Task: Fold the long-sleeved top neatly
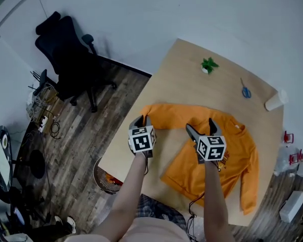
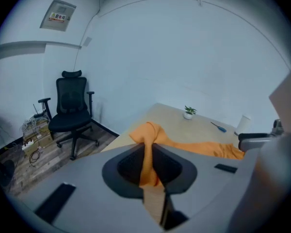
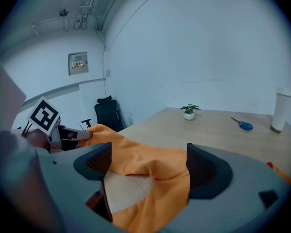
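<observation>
Orange long-sleeved top (image 1: 238, 150) lying on light wooden table (image 1: 192, 79), one sleeve raised off it. Left gripper (image 1: 143, 120) clamped tight on that sleeve. Right gripper (image 1: 201, 126) spread wide, fabric between its jaws, not pinched.

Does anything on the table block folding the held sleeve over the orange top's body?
Nothing visible does. The left gripper is shut on the sleeve; the potted plant, scissors and cup sit toward the table's far edge, apart from the orange top.
</observation>
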`<state>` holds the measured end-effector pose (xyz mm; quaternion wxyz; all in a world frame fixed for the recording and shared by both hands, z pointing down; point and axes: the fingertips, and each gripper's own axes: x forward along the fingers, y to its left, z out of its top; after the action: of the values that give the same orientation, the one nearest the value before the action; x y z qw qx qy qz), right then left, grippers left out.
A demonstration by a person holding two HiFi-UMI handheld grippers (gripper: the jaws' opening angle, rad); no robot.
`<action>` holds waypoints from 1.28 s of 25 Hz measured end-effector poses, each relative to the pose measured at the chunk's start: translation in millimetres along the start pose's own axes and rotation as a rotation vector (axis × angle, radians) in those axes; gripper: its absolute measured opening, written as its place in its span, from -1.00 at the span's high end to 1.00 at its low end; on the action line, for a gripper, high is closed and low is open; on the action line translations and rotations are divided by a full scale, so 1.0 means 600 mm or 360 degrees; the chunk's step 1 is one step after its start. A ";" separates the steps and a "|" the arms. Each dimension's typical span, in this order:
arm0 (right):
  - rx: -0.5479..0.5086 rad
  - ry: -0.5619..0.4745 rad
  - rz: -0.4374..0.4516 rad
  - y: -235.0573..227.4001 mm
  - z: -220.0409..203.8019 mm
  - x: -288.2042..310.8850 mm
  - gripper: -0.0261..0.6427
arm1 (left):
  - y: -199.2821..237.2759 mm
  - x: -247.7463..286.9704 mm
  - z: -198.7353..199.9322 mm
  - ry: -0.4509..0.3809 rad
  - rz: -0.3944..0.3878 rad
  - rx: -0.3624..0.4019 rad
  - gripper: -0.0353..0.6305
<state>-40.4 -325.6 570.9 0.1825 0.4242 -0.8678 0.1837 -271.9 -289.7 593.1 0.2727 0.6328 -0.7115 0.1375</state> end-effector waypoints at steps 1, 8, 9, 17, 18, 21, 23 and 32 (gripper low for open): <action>0.0009 -0.0004 -0.0022 -0.009 -0.003 -0.011 -0.47 | -0.013 -0.001 0.013 -0.0022 -0.0022 0.0031 0.76; 0.0103 -0.0025 -0.0196 -0.088 -0.029 -0.095 -0.46 | -0.158 -0.008 0.092 -0.0152 -0.0234 0.0202 0.76; 0.0123 -0.0029 -0.0227 -0.101 -0.034 -0.110 -0.46 | -0.186 -0.009 0.099 -0.0166 -0.0274 0.0231 0.76; 0.0257 -0.0064 -0.0478 -0.199 -0.086 -0.239 -0.46 | -0.419 -0.027 0.091 -0.0178 -0.0628 0.0402 0.76; 0.0275 -0.0068 -0.0509 -0.211 -0.093 -0.256 -0.46 | -0.447 -0.030 0.084 -0.0175 -0.0664 0.0428 0.76; 0.0328 -0.0078 -0.0594 -0.241 -0.117 -0.304 -0.45 | -0.522 -0.037 0.056 -0.0148 -0.0762 0.0486 0.76; 0.0356 -0.0081 -0.0644 -0.258 -0.133 -0.334 -0.45 | -0.572 -0.046 0.041 -0.0135 -0.0832 0.0514 0.76; 0.0474 -0.0080 -0.0819 -0.313 -0.203 -0.444 -0.45 | -0.739 -0.083 -0.048 -0.0027 -0.1089 0.0631 0.76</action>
<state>282.7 -197.5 581.3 0.1372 0.6568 -0.6995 0.2460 169.5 -304.3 522.2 0.1692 0.8750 -0.4213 0.1682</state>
